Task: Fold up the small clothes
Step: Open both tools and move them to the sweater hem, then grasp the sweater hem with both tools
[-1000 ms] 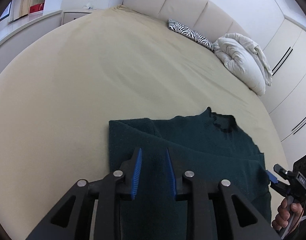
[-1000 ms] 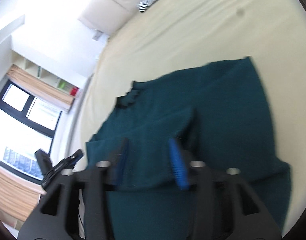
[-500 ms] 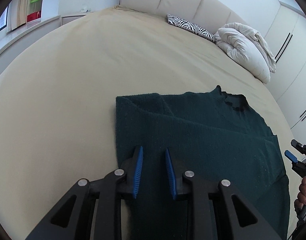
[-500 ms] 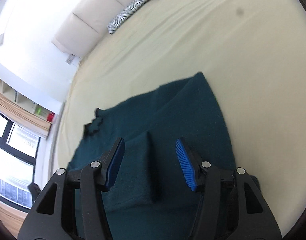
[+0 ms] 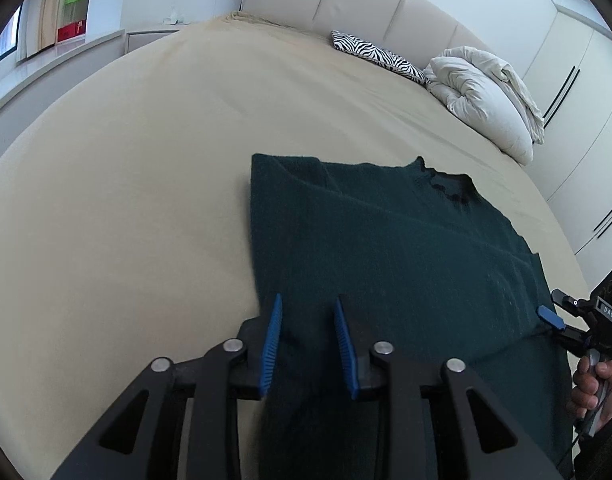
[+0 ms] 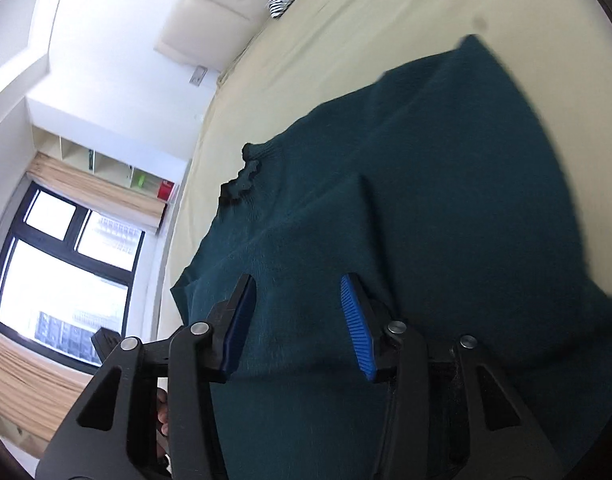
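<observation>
A dark green knit top lies spread on the beige bed, its frilled neckline toward the headboard. Both sleeves look folded in over the body. My left gripper hovers open and empty over the top's near left edge. My right gripper is open and empty above the top, near a fold ridge in the fabric. The right gripper also shows at the right edge of the left wrist view, held by a hand.
A zebra-print pillow and a bunched white duvet lie at the head of the bed. White wardrobes stand on the right. A window and shelves are beyond the bed's left side.
My left gripper has drawn back and tilted, showing more of the top. My right gripper has swung over the top while staying open. The top lies as before.
</observation>
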`<state>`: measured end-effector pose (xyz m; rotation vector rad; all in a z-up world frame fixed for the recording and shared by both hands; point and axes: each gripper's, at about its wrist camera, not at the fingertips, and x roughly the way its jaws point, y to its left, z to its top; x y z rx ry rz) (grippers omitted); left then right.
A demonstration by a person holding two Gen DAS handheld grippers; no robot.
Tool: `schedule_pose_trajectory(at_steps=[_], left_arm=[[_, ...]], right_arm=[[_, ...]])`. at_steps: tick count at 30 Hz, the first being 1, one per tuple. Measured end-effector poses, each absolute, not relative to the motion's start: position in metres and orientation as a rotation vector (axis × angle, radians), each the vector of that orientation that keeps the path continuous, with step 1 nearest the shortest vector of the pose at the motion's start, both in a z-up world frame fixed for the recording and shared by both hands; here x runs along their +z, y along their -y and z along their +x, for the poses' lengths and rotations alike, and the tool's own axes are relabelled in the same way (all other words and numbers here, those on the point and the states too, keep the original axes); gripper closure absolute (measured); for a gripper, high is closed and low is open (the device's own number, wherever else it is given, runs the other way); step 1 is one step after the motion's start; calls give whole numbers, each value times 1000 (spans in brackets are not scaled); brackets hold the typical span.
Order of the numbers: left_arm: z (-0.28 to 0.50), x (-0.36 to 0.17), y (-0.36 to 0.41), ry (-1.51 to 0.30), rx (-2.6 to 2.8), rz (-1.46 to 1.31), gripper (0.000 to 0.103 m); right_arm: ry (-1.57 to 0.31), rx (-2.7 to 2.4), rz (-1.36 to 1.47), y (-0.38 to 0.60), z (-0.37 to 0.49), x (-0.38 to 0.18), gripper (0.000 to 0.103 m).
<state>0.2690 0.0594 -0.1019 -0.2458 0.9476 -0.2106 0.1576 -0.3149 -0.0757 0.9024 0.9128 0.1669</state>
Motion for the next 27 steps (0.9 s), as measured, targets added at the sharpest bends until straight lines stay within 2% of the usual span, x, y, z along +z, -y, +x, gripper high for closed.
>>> schedule_pose_trajectory(at_steps=[1,5,7,9,10,17,20,27], left_arm=[[257,-99,-62,-950,-212,-254,50],[187,-87,-83,-940,-206,-316,43],[151,-84,-93,-947,-199,-356,40],[117,-84,-98,-976,-213,-370,39],[104,-85,-100,-989,-217,-376,39],[23,-97,-99,-1095,-249,-427,39],[5,-101,-99,-1129,-273,-458,39],[-14,-102,-100,-1159,-307,-491,39]], right_arm=[[-917,143,873,315,148,-70,58],[-904,78,759,318,88,-36,56],[-888,54,735,328,45,-28,51],[-874,33,725,326,1,-22,40],[-877,27,721,326,-16,-20,39],[-976,-61,669,334,-143,-27,38],[-1001,-92,754,355,-191,-34,38],[-1015,-53,845,353,-220,-51,39]])
